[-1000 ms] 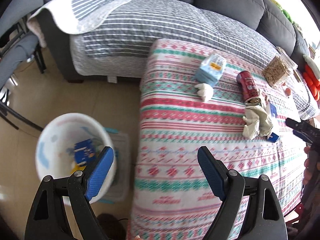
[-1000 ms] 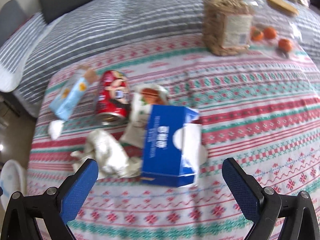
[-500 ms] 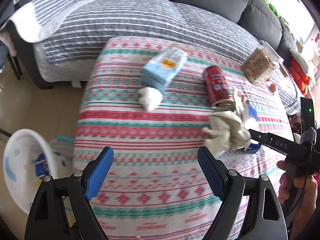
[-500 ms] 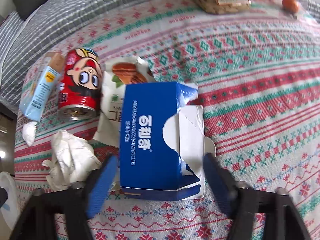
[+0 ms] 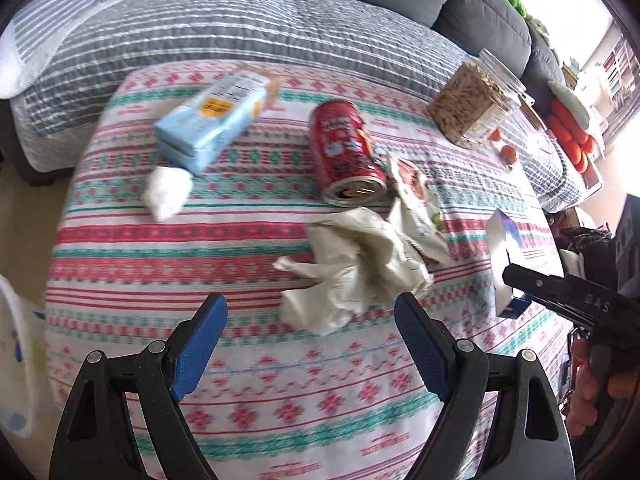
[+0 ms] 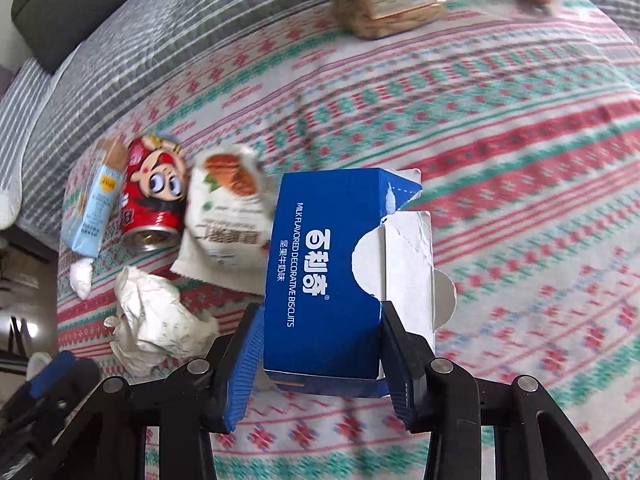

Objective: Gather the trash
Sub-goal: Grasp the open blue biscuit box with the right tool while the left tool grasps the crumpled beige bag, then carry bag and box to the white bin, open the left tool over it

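My right gripper [image 6: 320, 340] is shut on the near end of a torn blue biscuit box [image 6: 324, 264] on the patterned tablecloth [image 6: 520, 184]; the box also shows in the left wrist view [image 5: 505, 264]. My left gripper [image 5: 310, 328] is open and empty, just short of a crumpled white paper wad [image 5: 360, 268], which also shows in the right wrist view [image 6: 156, 320]. A red can [image 5: 346, 152] lies on its side beyond the wad, next to a white snack wrapper [image 5: 416, 200]. A light blue carton [image 5: 212, 120] and a small tissue ball [image 5: 168, 192] lie at the left.
A clear jar of snacks [image 5: 472, 104] and small oranges [image 5: 508, 152] stand at the table's far right. A grey striped sofa [image 5: 240, 24] runs behind the table. A white bin's rim [image 5: 16, 360] shows at the left edge, on the floor.
My right gripper has moved in and closed on the blue box. My left gripper has swung right from the bin toward the paper wad, still open.
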`<state>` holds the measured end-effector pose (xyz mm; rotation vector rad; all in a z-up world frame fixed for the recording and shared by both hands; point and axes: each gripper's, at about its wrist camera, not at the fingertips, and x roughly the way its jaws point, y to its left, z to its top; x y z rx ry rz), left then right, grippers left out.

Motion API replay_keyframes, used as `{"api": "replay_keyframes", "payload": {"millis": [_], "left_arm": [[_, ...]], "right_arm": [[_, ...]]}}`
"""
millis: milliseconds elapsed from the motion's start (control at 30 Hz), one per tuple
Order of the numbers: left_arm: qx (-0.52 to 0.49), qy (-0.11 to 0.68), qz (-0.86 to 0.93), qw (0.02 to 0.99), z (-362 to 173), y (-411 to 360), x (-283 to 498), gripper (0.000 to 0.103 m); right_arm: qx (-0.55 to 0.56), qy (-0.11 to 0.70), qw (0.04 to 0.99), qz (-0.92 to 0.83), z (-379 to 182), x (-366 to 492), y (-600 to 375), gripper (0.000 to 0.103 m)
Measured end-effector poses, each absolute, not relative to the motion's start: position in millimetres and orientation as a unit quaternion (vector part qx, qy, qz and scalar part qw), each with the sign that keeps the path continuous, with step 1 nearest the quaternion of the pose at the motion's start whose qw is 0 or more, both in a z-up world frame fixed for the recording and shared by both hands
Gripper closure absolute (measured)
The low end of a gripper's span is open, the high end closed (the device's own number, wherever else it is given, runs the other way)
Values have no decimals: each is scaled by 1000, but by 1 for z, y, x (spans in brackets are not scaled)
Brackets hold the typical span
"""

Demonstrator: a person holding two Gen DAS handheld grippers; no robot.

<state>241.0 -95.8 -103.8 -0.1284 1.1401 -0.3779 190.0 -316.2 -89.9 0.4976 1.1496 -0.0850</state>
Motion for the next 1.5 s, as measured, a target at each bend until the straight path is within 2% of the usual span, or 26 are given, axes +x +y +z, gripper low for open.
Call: {"api": "replay_keyframes", "payload": {"millis": [267,433,533,567,600,700,1067,1500], "left_arm": [[-75,522,-204,825,-103,-131,241,16],[-68,528,-197,824,-116,-144,246,25],[-62,532,-186,824,-124,-143,249,43],[-61,532,-184,825,-125,-142,249,54],[-62,531,-184,825,-125,-141,249,70],[-64,529,-195,823,-121,-137,246,80],[-41,506,-214,835,-83,-106,217,82],[-39,500,-180,846,-65,-27,195,82]], "right_arm": [[223,533,814,-58,-80,172,-340,54],[209,533,818,-60,-77,159,-348,54],[199,534,820,-61,-76,152,-351,54],[195,534,821,-62,-76,150,-351,54],[192,534,821,-62,-75,147,-353,54],[188,533,822,-64,-74,141,-356,54],[173,519,836,-53,-58,127,-349,54],[135,506,852,2,-42,128,-275,54]]}}
